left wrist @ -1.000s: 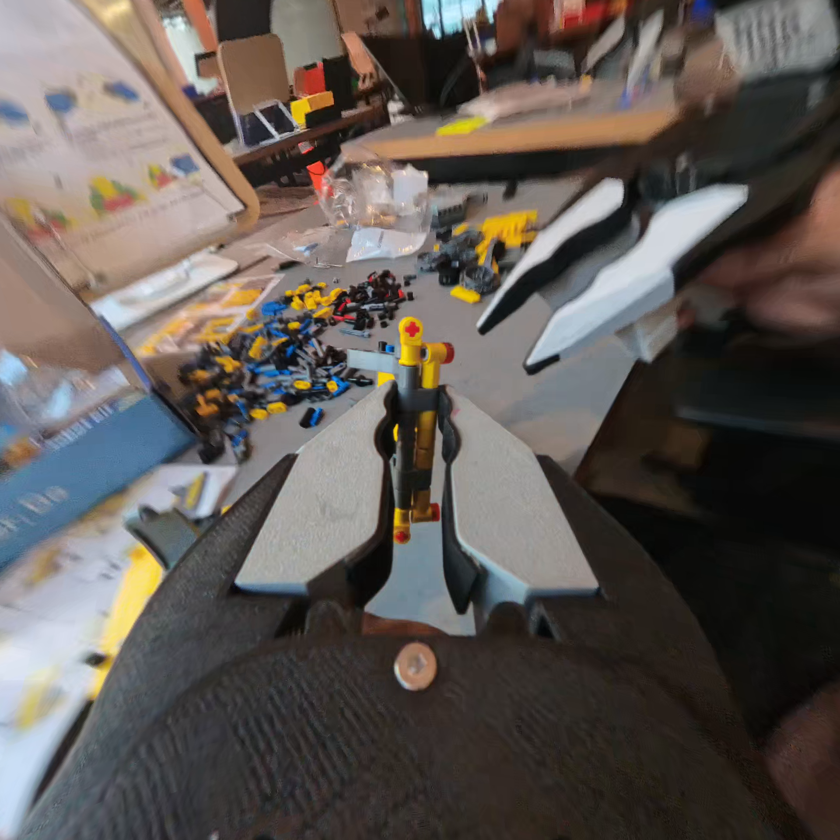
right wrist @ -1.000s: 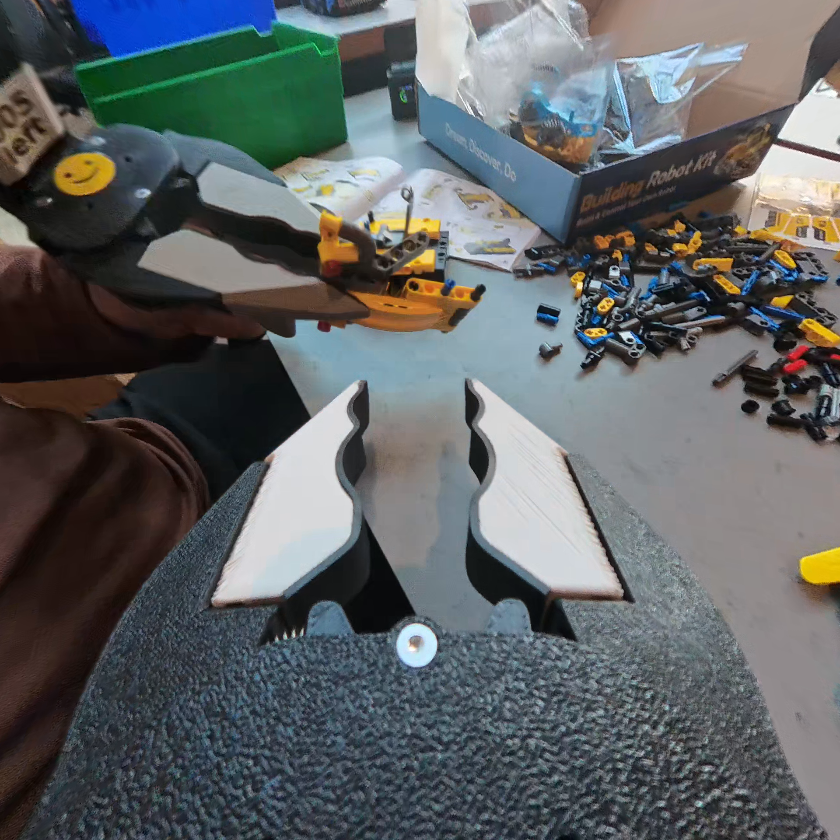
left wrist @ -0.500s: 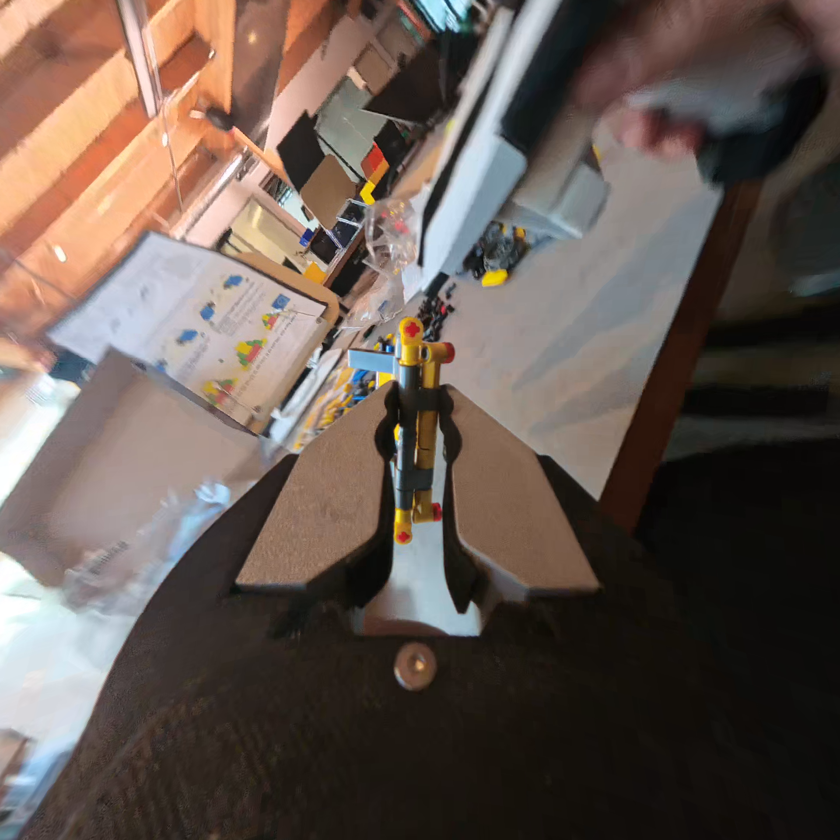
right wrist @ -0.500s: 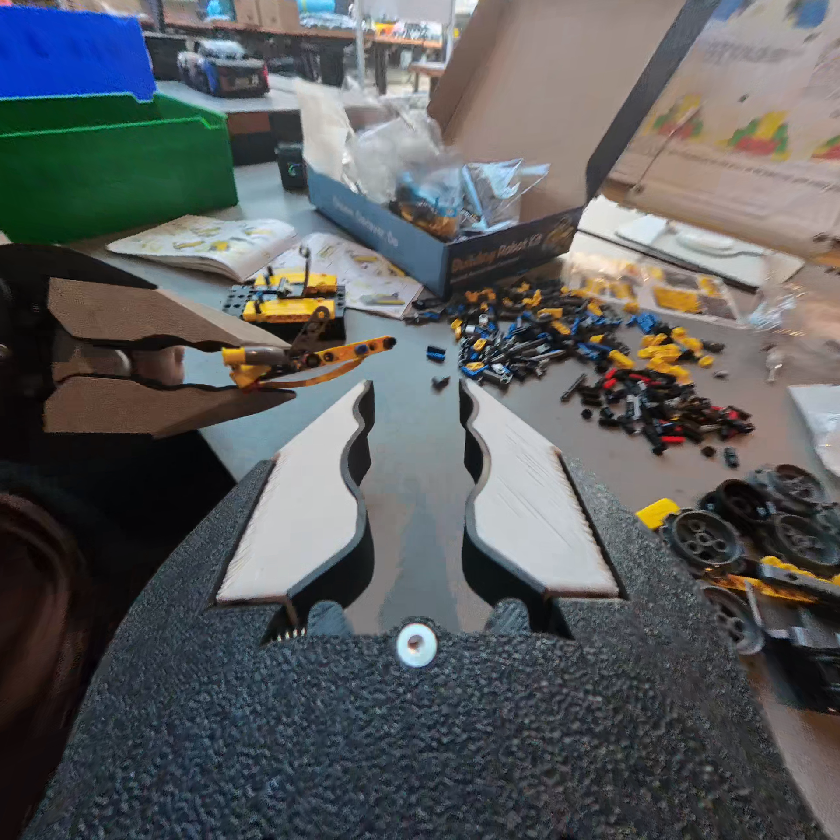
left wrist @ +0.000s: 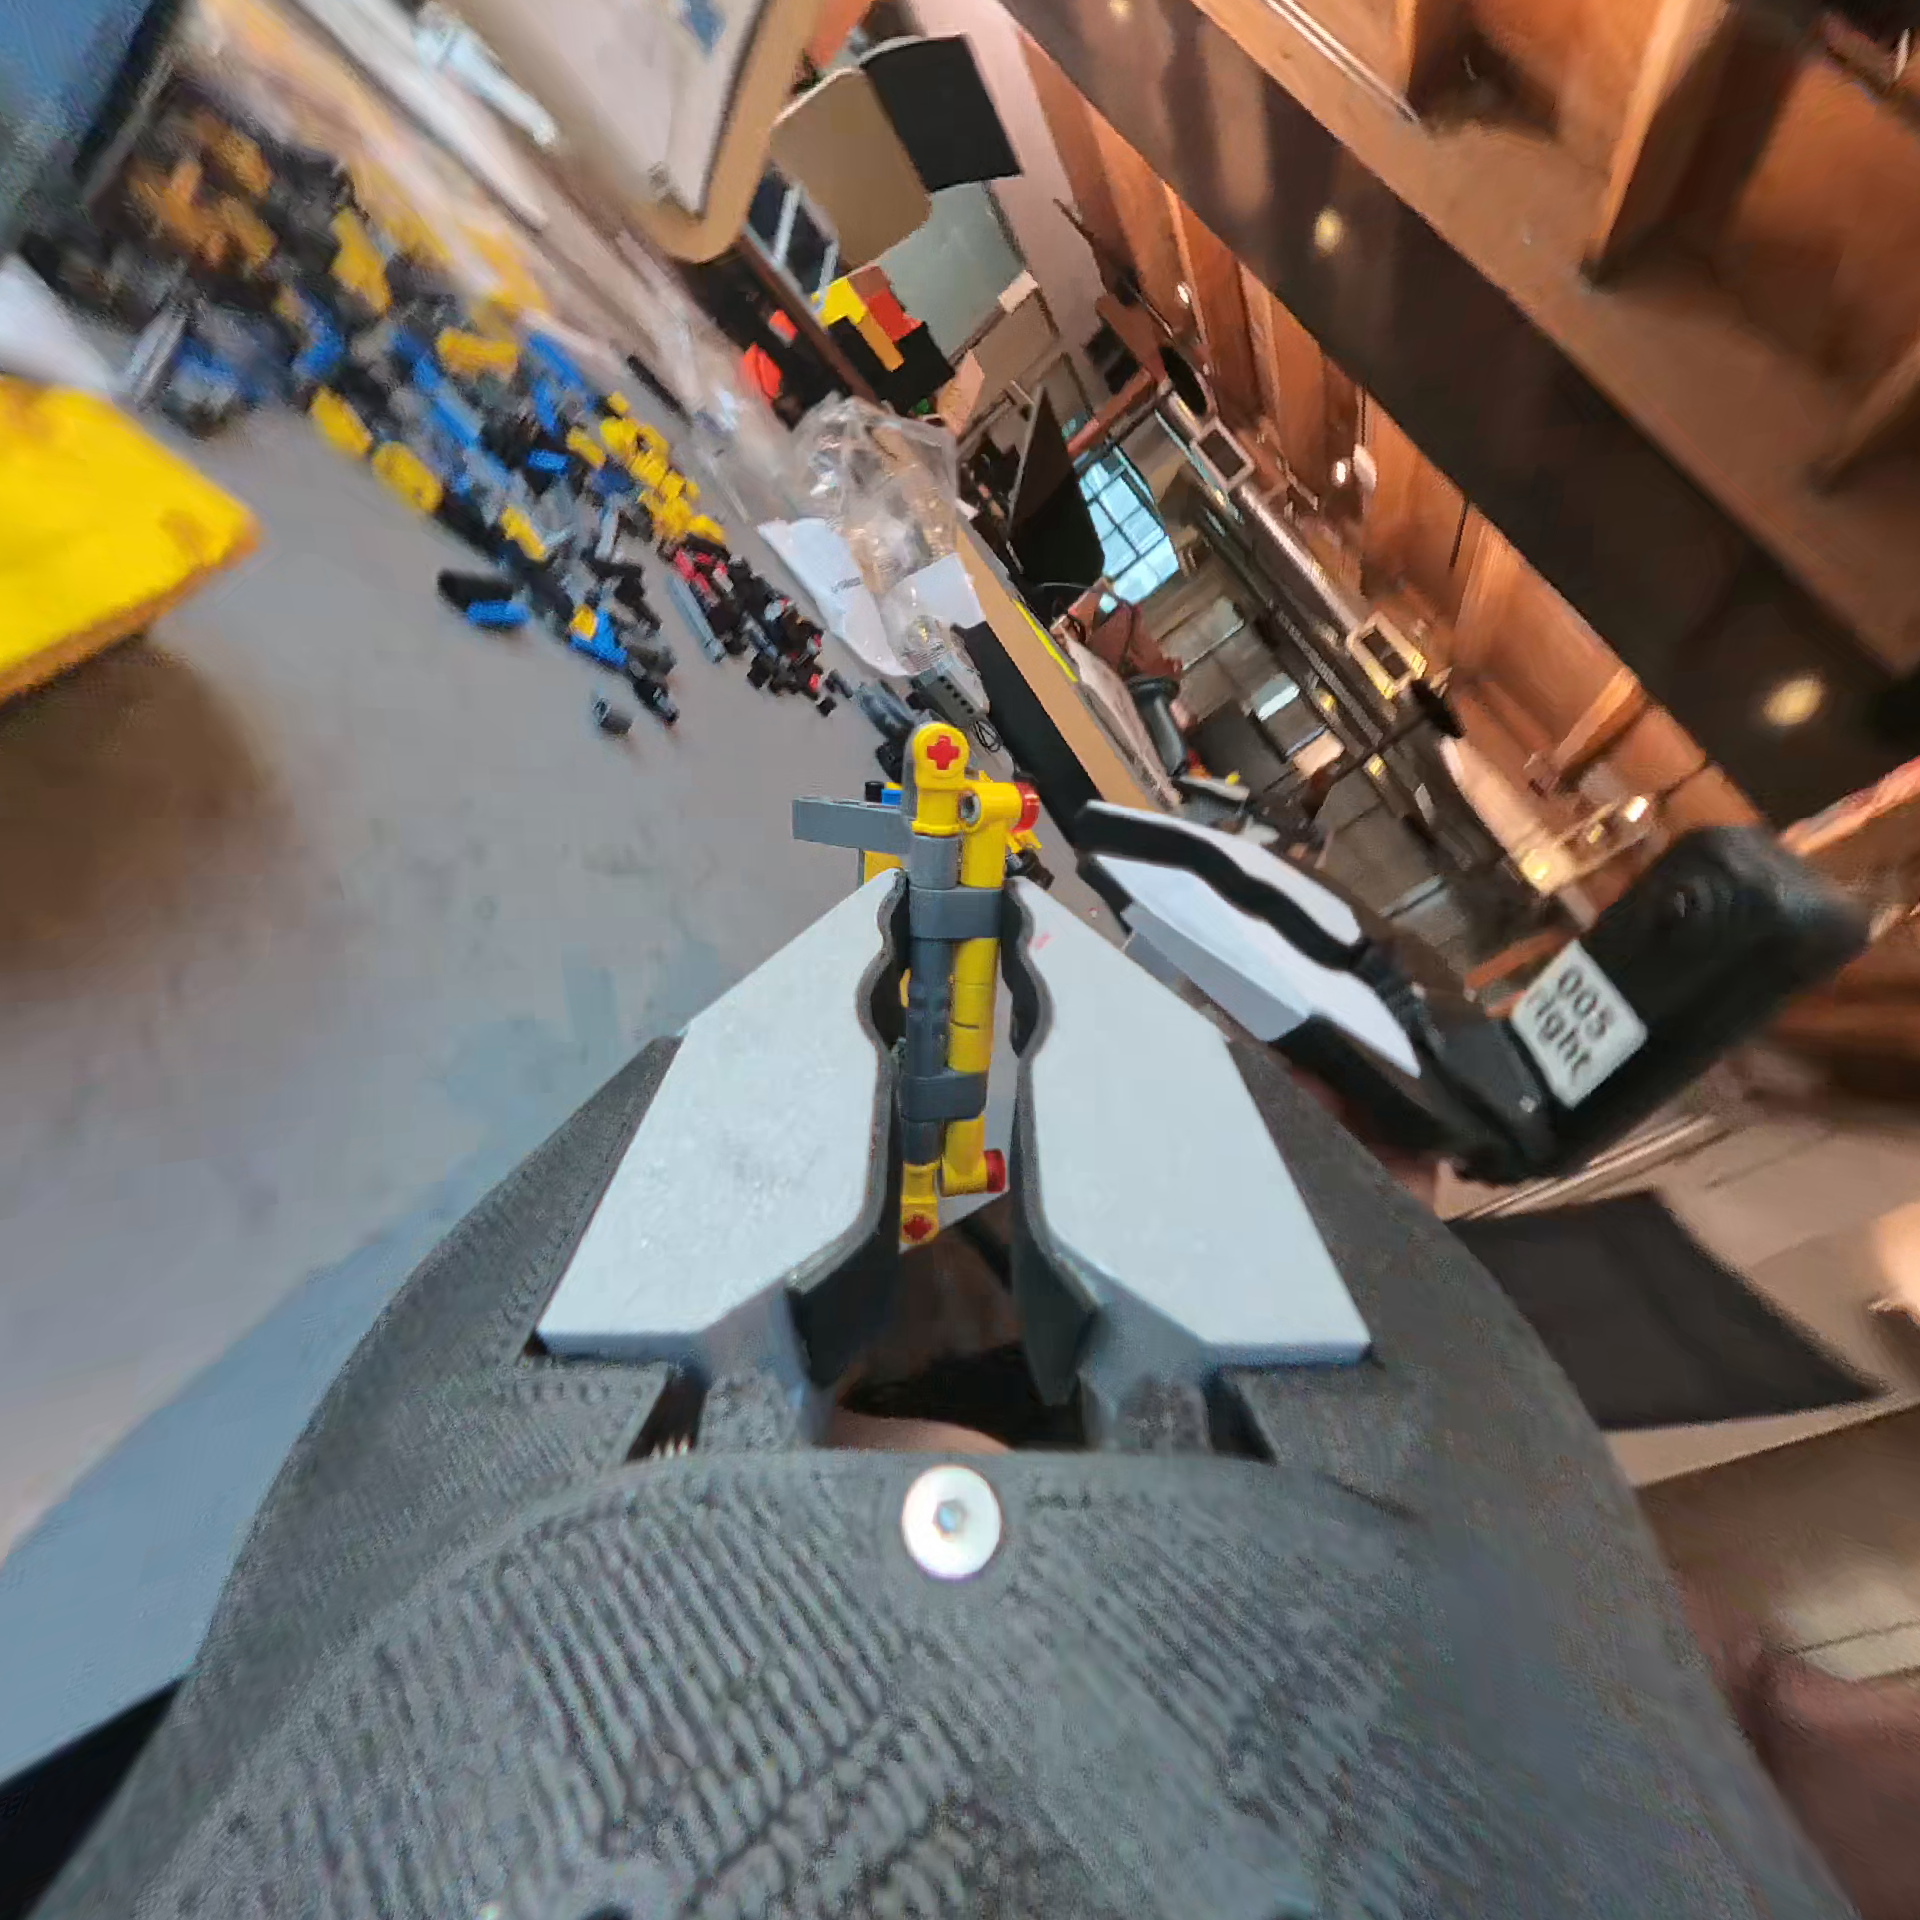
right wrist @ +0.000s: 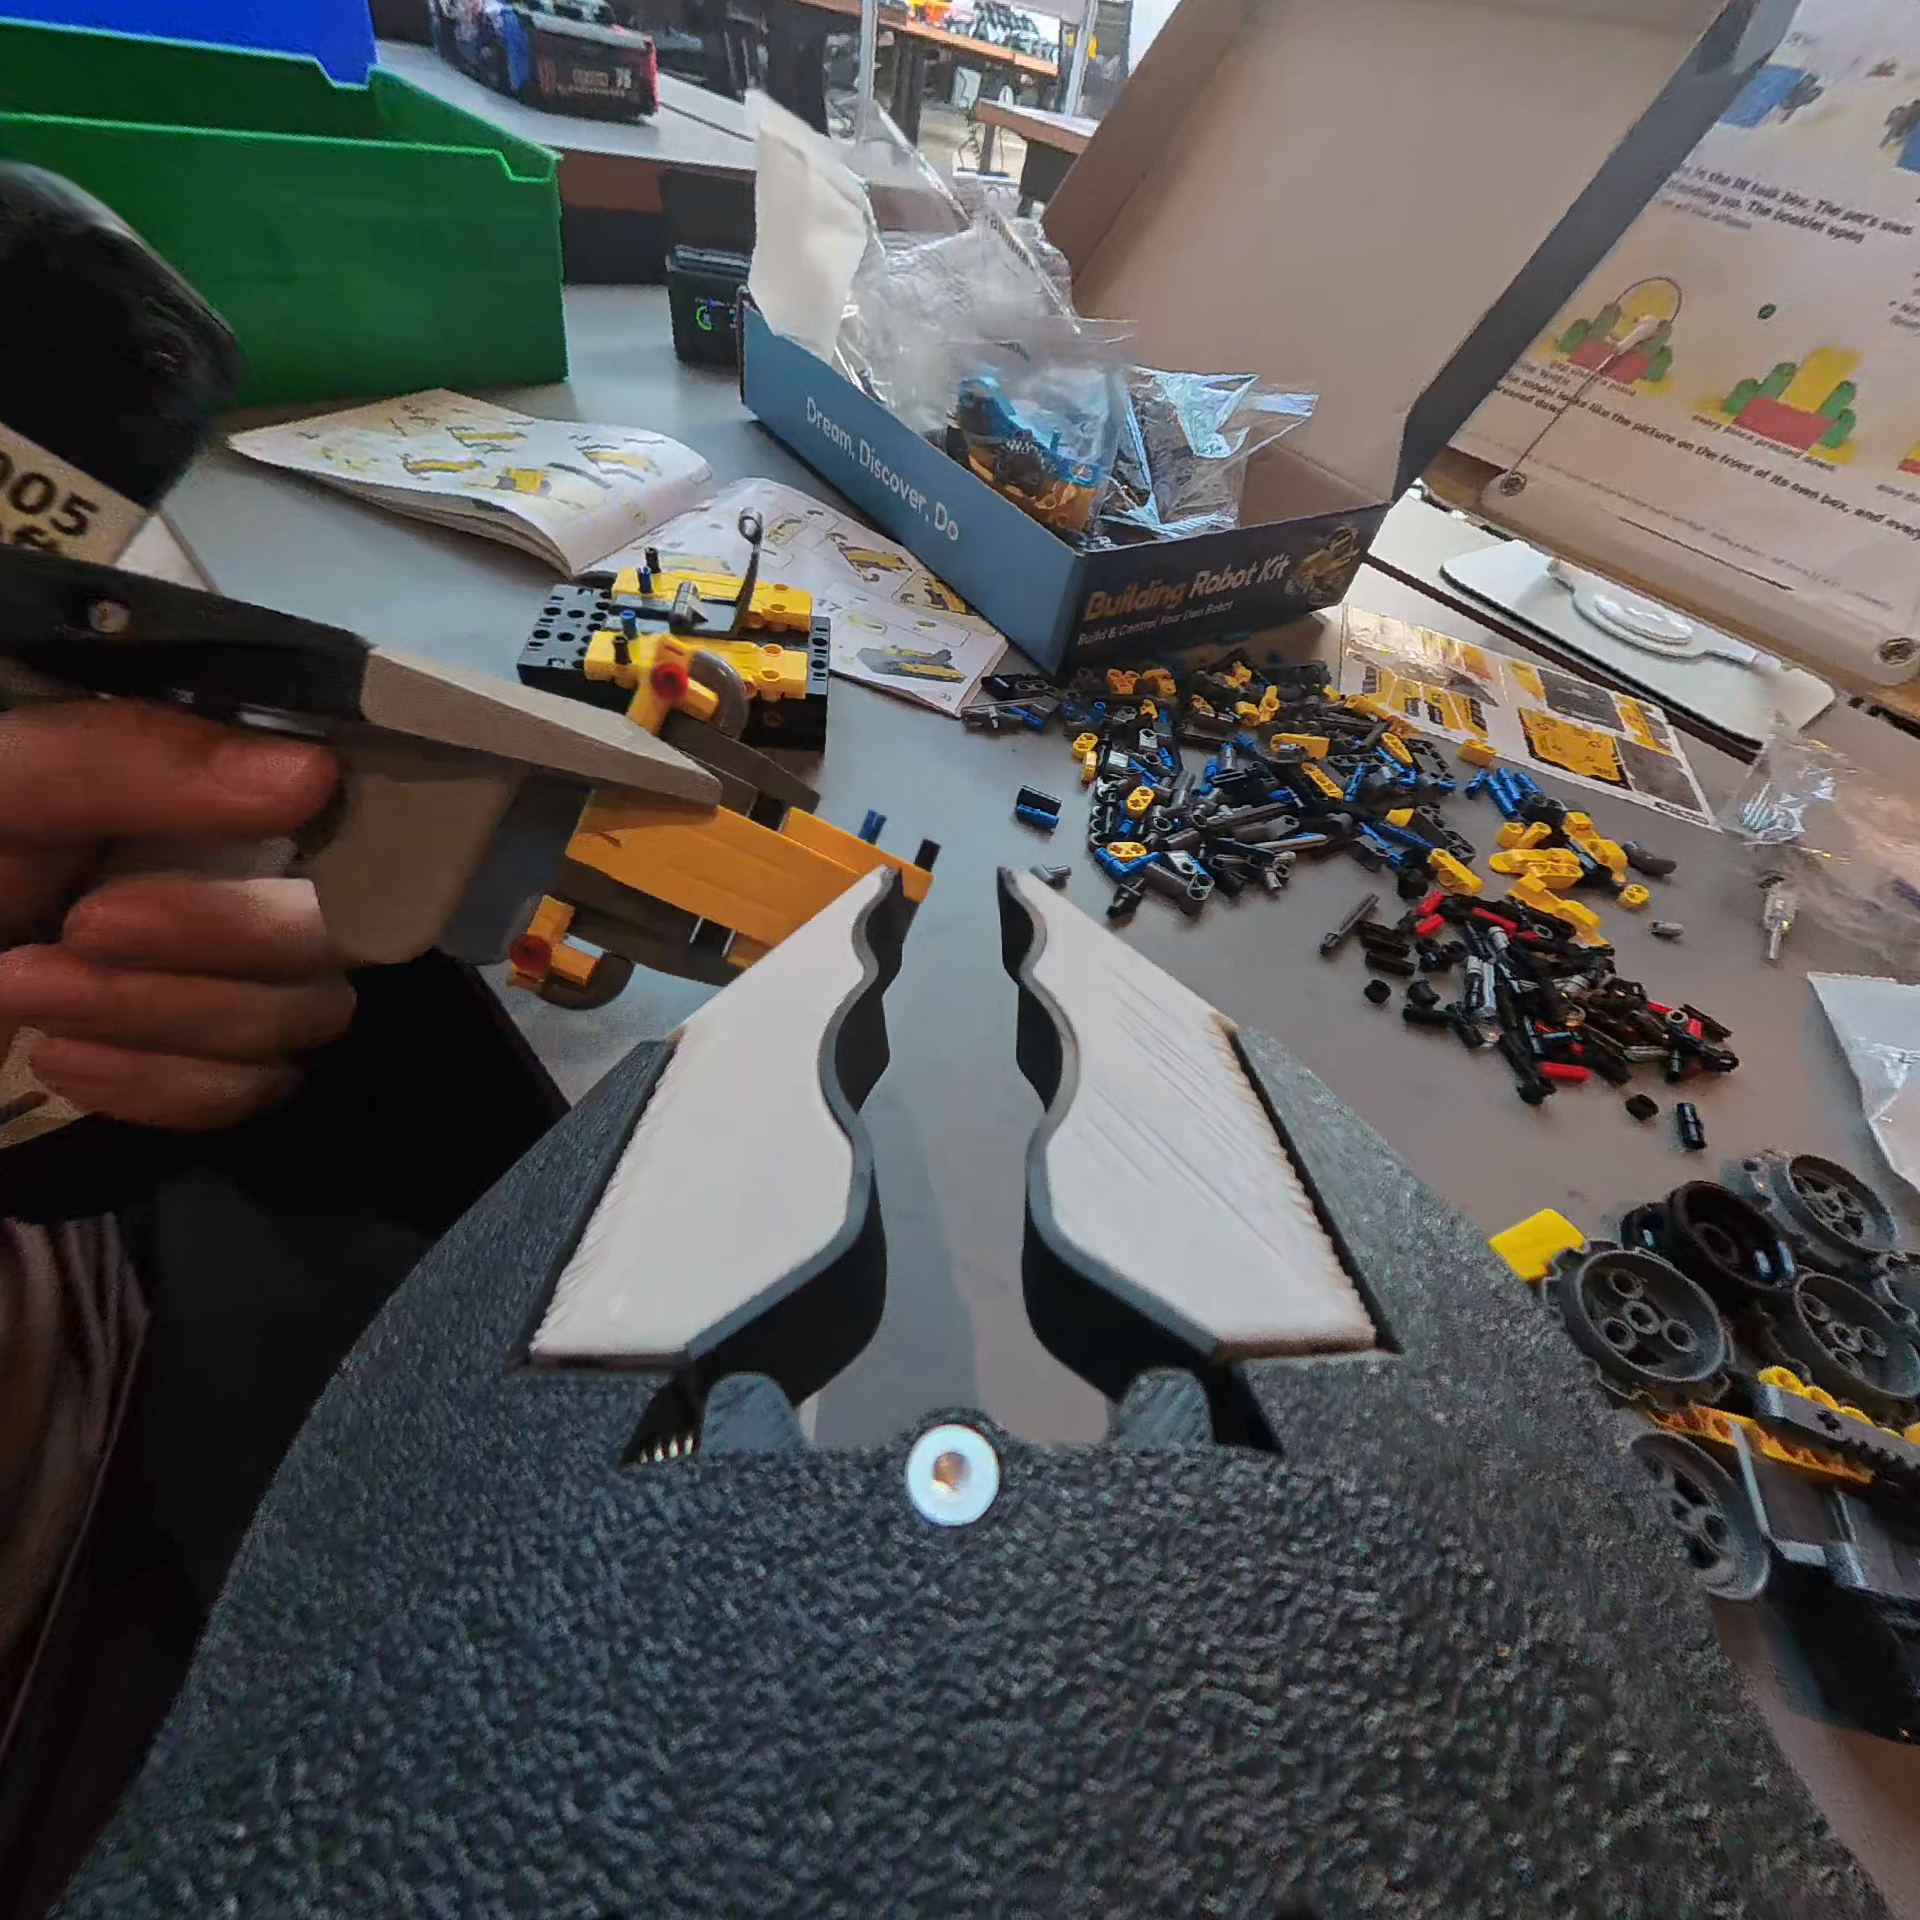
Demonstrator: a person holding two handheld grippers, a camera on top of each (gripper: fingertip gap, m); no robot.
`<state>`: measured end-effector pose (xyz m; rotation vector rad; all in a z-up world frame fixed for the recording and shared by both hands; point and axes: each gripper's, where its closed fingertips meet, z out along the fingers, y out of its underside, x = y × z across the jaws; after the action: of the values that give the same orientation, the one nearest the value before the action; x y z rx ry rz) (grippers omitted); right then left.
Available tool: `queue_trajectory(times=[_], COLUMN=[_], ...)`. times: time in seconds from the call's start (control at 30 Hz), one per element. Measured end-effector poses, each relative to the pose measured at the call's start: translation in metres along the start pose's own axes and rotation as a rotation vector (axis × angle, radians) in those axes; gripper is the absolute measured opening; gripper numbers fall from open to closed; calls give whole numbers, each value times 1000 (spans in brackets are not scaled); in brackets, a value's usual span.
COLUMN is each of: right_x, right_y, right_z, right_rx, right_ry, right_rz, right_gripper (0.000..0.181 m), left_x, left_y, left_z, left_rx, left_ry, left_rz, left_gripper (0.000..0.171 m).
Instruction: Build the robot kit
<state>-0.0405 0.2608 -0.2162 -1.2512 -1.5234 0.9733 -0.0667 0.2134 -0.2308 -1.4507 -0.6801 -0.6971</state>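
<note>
Left gripper clamped on yellow-grey brick assembly, lower part hidden, right gripper parted and empty above table, printed blue kit box, far parts pile blurred

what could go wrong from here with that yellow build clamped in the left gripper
1. The left gripper pinches the yellow and grey assembly by one narrow edge, so it may twist or slip out.
2. The right gripper, open, has a fingertip right beside the assembly's corner; a nudge might pop pieces off.
3. If dropped, it would probably land among the loose parts on the grey table, possibly scattering them.
</note>
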Motion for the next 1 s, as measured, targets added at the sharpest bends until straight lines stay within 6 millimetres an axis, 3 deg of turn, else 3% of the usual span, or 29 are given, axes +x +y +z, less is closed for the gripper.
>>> queue_trajectory(times=[0.1,0.27,0.37,0.5,0.67,0.87,1.0], right_x=[-10,-31,-25,-18,-8,-7,-14], right_y=[5,26,43,46,47,45,42], right_z=[5,17,21,23,20,19,22], right_rx=[-30,-136,-220,-234,-234,-221,-203], right_ry=[-36,-132,-87,-69,-37,-43,-79], right_rz=[-21,-36,-86,-60,-26,-5,2], right_gripper=[18,20,19,19,19,19,22], left_x=[-14,-32,-38,-37,-42,-38,-47], left_y=[6,13,15,13,-2,-8,-4], left_z=[-1,-5,-7,-13,-40,-77,-91], left_rx=[-11,-72,-125,-200,-235,-277,-351], left_ry=[-19,-142,-200,-213,-279,-261,-239], left_rz=[-162,-94,-84,-88,65,321,529], left_gripper=[13,21,32,56,87,90,77])
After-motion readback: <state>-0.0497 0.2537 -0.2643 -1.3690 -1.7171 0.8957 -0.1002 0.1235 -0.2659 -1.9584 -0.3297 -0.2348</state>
